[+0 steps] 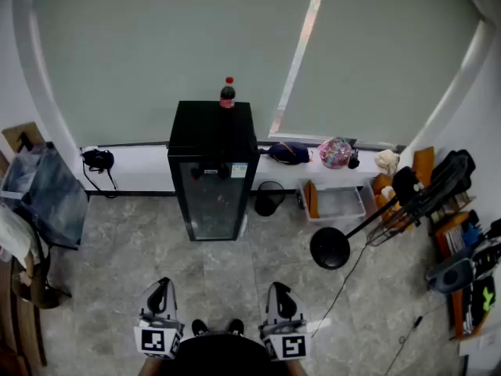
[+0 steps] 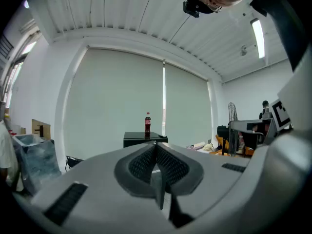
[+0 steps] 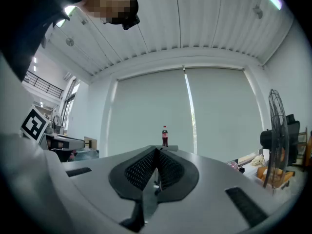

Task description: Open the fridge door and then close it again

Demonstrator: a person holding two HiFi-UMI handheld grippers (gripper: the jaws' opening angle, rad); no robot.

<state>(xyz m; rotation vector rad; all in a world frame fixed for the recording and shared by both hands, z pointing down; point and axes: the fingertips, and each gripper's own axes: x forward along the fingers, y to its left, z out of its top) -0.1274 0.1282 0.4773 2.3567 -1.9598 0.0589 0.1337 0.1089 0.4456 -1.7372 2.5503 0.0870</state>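
Head view: left gripper [image 1: 162, 287] and right gripper [image 1: 276, 290] side by side. Black fridge [image 1: 213, 180], door shut, bottle [image 1: 227, 93] on top, well beyond both fingertips.
Left gripper view: fingers pressed together, nothing between; fridge straight ahead.
Right gripper view: fingers together, empty; bottle just above the tips.
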